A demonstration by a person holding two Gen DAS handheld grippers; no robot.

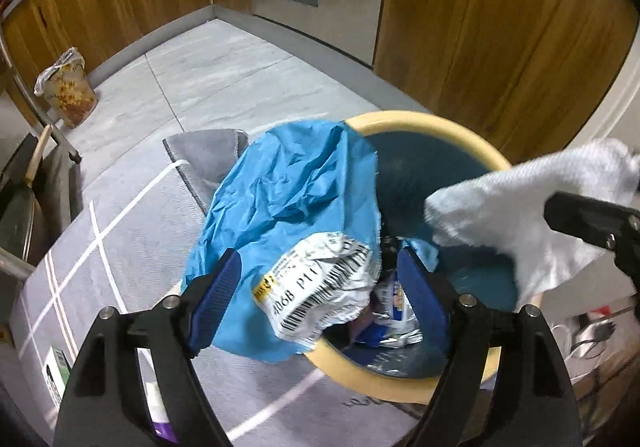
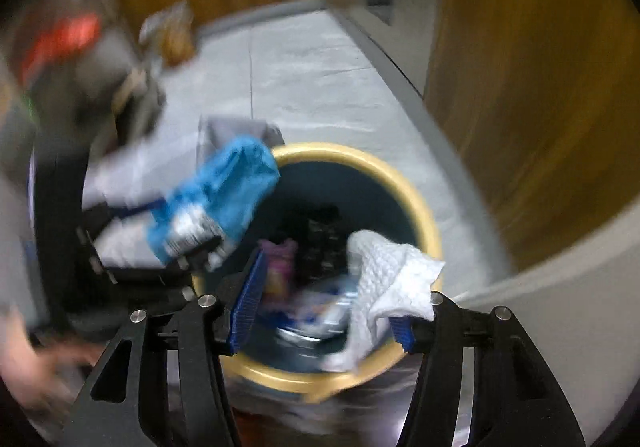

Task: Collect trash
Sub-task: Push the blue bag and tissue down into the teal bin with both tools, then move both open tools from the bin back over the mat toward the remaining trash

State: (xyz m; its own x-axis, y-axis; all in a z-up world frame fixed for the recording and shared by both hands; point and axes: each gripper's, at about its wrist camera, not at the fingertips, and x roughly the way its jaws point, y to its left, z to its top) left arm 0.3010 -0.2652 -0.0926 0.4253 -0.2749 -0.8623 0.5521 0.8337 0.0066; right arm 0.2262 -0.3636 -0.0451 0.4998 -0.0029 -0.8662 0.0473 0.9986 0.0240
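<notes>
Two grippers hung over a yellow-rimmed bin (image 1: 400, 119). Blue mailer bag (image 1: 288, 183) sat between the left gripper (image 1: 320, 283) pads, jaws wide, not pinching, draped over bin's left rim. White paper towel (image 2: 384, 287) clung to one pad of the half-open right gripper (image 2: 324, 311), over bin's right rim.

blue bag (image 1: 288, 183), cream-rimmed teal bin (image 1: 432, 127)

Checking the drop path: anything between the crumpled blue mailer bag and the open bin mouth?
Nothing visible blocks it. The crumpled blue plastic mailer bag hangs between the open left gripper pads, over the near rim of the round cream-rimmed bin. The white paper towel hangs at the opposite side.
</notes>
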